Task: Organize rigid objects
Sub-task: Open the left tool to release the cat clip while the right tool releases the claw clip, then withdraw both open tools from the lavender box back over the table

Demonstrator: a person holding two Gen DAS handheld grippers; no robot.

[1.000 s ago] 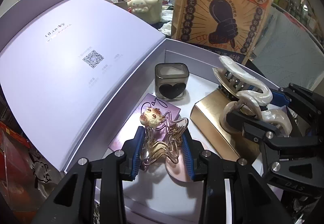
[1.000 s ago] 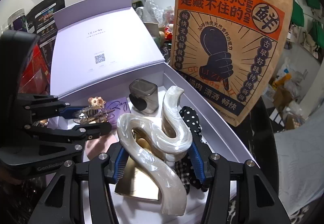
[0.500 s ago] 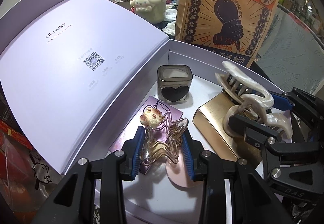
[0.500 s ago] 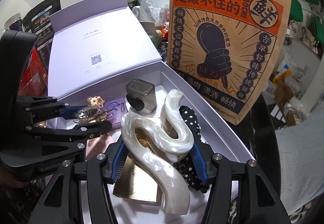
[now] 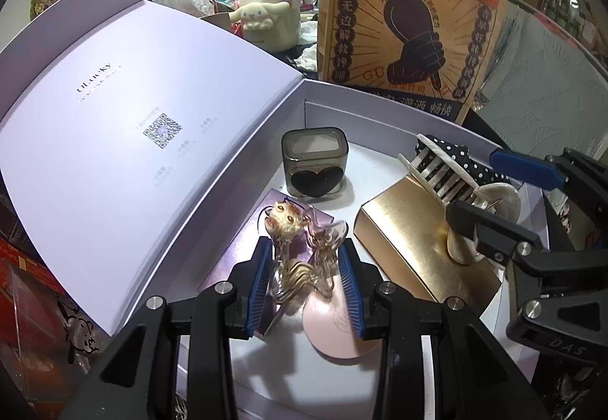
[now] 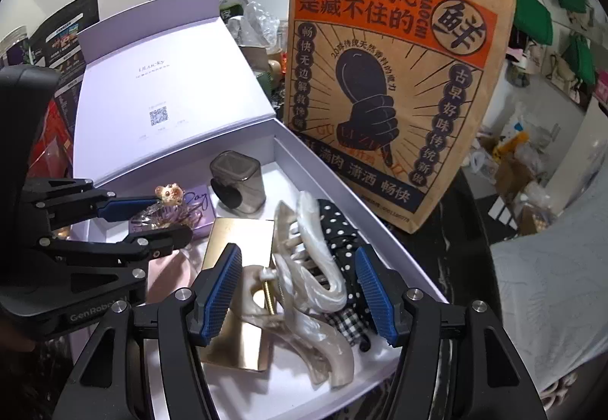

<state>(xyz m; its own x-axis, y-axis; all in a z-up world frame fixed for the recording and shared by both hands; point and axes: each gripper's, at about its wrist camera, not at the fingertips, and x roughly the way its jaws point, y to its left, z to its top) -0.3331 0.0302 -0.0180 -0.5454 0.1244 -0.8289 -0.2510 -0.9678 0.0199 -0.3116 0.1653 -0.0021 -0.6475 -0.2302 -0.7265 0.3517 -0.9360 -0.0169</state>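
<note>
Pearly wavy hair clip [image 6: 311, 268] now dropped flat, right claw [image 6: 298, 292] spreading around it, left claw [image 5: 306, 279] pinching clear amber clip [image 5: 304, 252].

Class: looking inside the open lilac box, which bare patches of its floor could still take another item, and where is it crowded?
Bare floor of the box shows between the heart jar and the pearl claw clip, and near the front edge below the pink disc. The right side is crowded: gold card, pearl clip and dotted fabric overlap.
</note>
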